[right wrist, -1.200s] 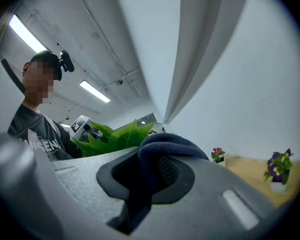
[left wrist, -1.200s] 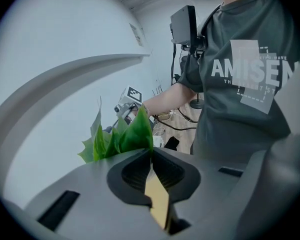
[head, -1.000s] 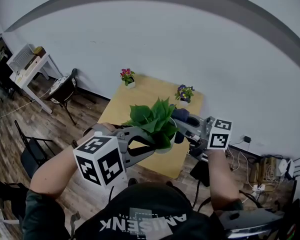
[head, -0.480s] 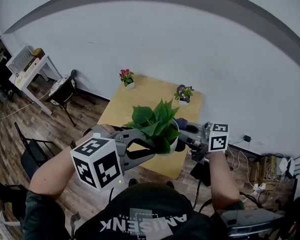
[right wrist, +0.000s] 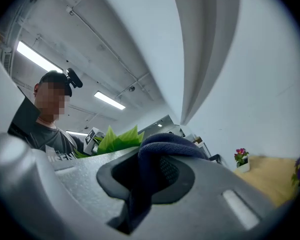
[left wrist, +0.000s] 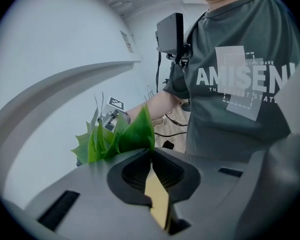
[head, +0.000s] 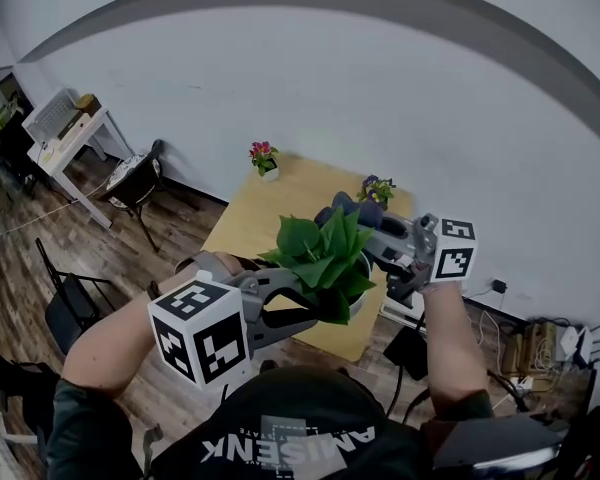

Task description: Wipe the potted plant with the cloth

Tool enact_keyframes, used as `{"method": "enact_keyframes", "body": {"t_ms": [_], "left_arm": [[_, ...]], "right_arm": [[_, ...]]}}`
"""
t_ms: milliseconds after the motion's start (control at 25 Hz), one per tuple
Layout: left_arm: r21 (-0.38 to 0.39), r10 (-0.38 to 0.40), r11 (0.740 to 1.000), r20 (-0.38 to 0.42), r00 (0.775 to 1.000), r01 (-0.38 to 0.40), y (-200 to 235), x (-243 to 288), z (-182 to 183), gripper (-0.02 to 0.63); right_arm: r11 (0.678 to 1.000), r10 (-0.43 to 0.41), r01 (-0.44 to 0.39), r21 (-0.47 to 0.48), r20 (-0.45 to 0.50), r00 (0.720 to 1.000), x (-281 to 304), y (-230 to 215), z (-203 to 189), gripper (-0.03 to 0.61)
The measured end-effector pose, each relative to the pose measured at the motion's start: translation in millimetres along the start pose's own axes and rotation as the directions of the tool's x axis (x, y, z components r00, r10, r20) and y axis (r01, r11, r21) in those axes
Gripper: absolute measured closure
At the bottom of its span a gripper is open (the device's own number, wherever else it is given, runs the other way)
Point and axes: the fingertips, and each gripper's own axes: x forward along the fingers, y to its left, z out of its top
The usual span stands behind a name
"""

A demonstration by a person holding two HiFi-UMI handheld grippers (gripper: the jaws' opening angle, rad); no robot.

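The potted plant (head: 320, 258) hung in the air above the near edge of the light wooden tabletop (head: 265, 213). It was about upright, with broad green leaves fanning upward from a white pot. The left tool (left wrist: 151, 159) pinched the pot. The right tool (right wrist: 151, 171) gripped a dark blue cloth (head: 346, 210) just beside the leaves. Around them were a wooden floor (head: 100, 258) and a white wall (head: 280, 78).
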Motion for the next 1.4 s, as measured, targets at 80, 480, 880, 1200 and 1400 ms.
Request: {"method": "enact_keyframes", "body": {"t_ms": [80,480,880,1200,1400], "left_arm": [[0.008,0.007,1.000,0.004,1.000,-0.007,-3,0,6,0.600],[-0.035,0.018,0.999,0.019,1.000,-0.018,8,-10,0,0.598],[-0.091,0.043,0.995,0.031,0.999,-0.040,13,-11,-5,0.598],[-0.125,0.061,0.990,0.018,0.998,-0.059,13,-6,-11,0.598],[-0.157,0.076,0.985,0.002,0.997,-0.075,13,-2,-19,0.598]], "right_arm": [[0.999,0.036,-0.036,0.008,-0.003,0.999,3,6,1,0.534],[0.957,0.164,-0.164,0.238,0.019,0.986,0,-13,-34,0.534],[0.923,0.150,-0.140,0.358,-0.001,0.989,-18,-22,-85,0.534],[0.962,0.043,-0.038,0.269,-0.011,0.999,-36,-30,-76,0.534],[0.991,0.067,-0.076,0.108,0.083,0.994,-29,7,-10,0.534]]}}
